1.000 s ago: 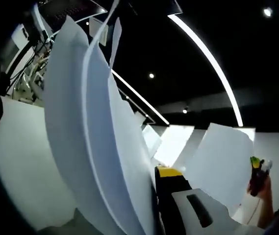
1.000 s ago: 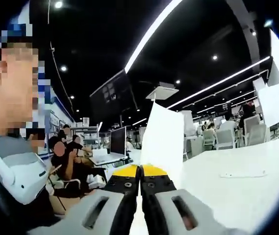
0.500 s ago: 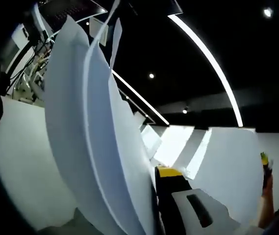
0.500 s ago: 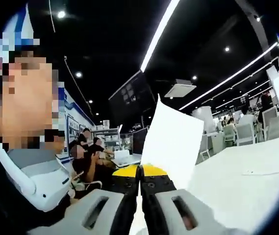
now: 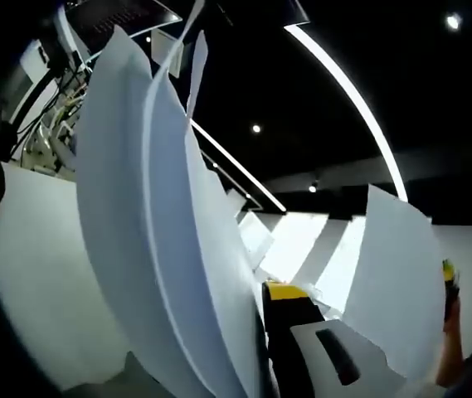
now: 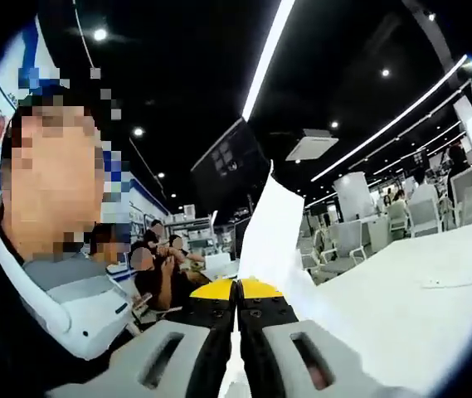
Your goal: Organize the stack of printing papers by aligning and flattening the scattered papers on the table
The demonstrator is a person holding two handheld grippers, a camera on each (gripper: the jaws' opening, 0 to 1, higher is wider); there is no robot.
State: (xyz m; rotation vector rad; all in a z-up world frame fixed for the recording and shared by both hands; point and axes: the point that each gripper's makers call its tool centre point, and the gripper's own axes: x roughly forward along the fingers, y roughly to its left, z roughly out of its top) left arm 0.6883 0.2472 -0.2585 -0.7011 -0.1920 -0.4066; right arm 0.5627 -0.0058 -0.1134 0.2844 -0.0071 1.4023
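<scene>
I am seeing thin white sheets (image 5: 161, 240) bowing in smooth, matte curves, standing on edge and fanning apart at the top in the left gripper view. My left tool (image 5: 262, 332) is pinching them at their lower edge. Another flat sheet (image 5: 393, 282) is rising at the right, held aloft by my right tool (image 5: 448, 278). In the right gripper view that tool's (image 6: 236, 307) yellow-tipped jaws are pressing together on a single sheet (image 6: 273, 240) pointing upward. The white desk (image 6: 401, 298) is spreading below, under a dark ceiling with long light strips (image 6: 269, 46); people (image 6: 165, 269) are sitting behind.
</scene>
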